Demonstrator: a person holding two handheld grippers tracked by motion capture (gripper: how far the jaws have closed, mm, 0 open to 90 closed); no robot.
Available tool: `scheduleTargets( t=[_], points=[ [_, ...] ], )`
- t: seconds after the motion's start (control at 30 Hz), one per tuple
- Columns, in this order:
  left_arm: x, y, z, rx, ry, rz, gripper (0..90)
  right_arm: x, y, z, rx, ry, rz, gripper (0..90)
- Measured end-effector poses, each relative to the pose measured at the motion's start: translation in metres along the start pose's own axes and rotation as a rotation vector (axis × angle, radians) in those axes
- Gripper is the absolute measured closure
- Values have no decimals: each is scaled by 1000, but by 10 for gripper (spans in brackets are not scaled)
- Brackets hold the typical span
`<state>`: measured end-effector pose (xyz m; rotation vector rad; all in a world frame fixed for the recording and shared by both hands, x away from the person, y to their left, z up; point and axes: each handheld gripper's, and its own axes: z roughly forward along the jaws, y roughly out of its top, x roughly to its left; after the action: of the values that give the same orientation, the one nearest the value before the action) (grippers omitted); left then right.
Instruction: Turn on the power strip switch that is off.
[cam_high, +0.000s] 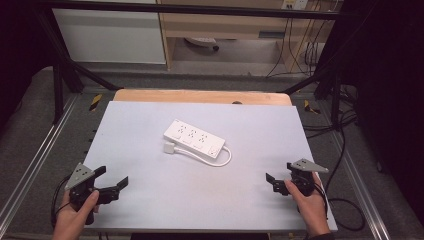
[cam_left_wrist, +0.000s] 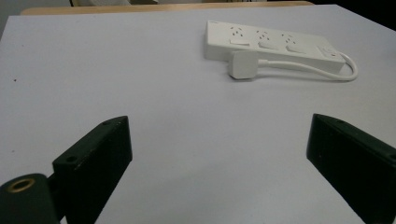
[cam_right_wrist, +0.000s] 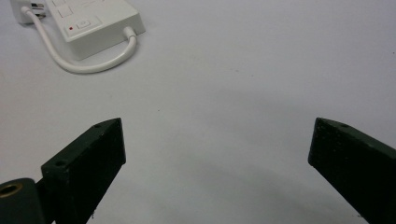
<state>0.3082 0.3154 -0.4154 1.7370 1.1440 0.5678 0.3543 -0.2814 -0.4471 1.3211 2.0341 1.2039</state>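
Observation:
A white power strip (cam_high: 194, 137) lies flat near the middle of the white table top (cam_high: 150, 205). Its white plug (cam_high: 169, 148) rests on the table against the strip's near side, and the cable (cam_high: 222, 161) loops round from the strip's right end. In the left gripper view the strip (cam_left_wrist: 271, 44) and plug (cam_left_wrist: 243, 65) lie far ahead to the right. The right gripper view shows the strip's switch end (cam_right_wrist: 93, 21) at top left. My left gripper (cam_high: 113, 176) is open at the near left, my right gripper (cam_high: 280, 171) open at the near right, both empty and well away from the strip.
A wooden table edge (cam_high: 200, 96) shows behind the white sheet. Black frame bars (cam_high: 65, 75) and floor cables (cam_high: 345, 135) flank the table. A hand holds each gripper at the near edge.

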Motion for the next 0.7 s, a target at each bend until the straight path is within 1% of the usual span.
scheduleTargets(
  t=[0.17, 0.33, 0.4, 0.47, 0.5, 0.7],
  points=[
    [0, 0, 0, -6, -17, 3, 68, 1, 1, -2, -10, 2, 6, 44],
    [-1, 1, -1, -21, -26, -2, 68, 4, 3, -3, -18, 10, -7, 45],
    [-1, 1, -1, -22, -27, -3, 68, 6, 3, -3, -18, 13, -16, 44],
    [0, 2, 0, -25, -31, -9, 68, 7, 3, -4, -20, 17, -14, 44],
    [0, 2, 2, -19, -35, -8, 68, 8, 3, -4, -22, 17, -18, 44],
    [3, 6, 7, -8, -22, -22, 64, 8, 4, -6, -37, 30, -21, 33]
  ],
)
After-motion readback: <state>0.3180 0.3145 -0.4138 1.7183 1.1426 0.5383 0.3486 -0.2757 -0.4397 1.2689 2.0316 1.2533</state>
